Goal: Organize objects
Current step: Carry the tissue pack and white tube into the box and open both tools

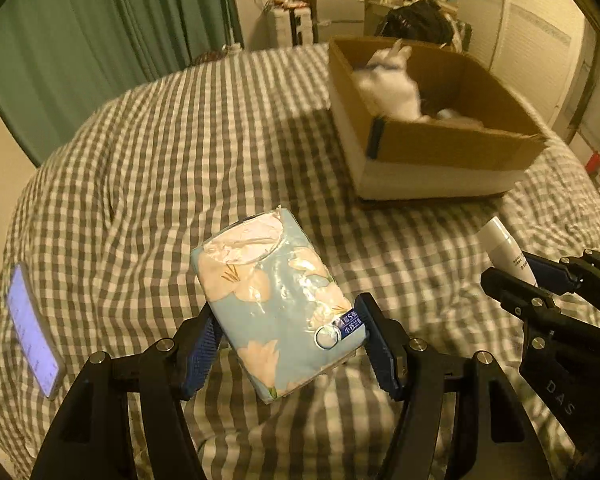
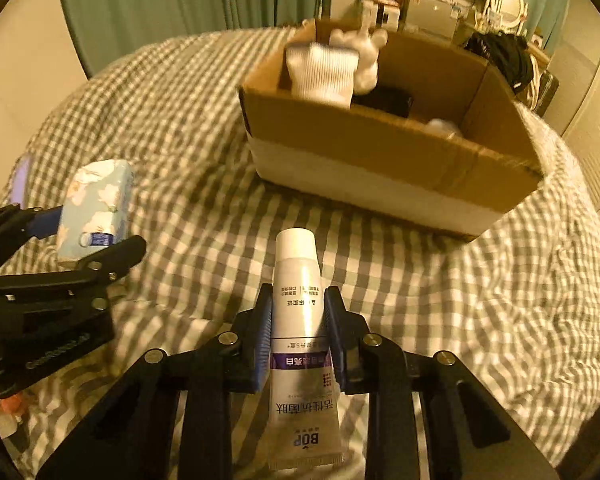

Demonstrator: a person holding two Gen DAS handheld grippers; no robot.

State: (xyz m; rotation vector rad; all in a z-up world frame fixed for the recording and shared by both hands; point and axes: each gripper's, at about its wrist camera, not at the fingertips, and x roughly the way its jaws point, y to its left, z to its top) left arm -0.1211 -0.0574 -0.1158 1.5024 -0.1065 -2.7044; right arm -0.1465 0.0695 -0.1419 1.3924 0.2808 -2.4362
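My left gripper [image 1: 286, 320] is shut on a light blue floral tissue pack [image 1: 274, 300] and holds it above the checked bed cover. The pack also shows in the right wrist view [image 2: 96, 212], at the left. My right gripper [image 2: 298, 304] is shut on a white toothpaste tube [image 2: 300, 320], cap pointing forward; the tube also shows in the left wrist view [image 1: 504, 250]. A cardboard box [image 1: 440, 148] stands ahead on the bed, in the right wrist view too [image 2: 380, 160]. It holds a white sock [image 2: 324, 72], a white soft item and something dark.
A lit phone [image 1: 34, 330] lies on the bed at the left. The grey checked bed cover [image 1: 180, 160] spreads around the box. Green curtains [image 1: 100, 40] hang behind. Cluttered furniture and a dark bag [image 1: 420, 20] stand beyond the bed.
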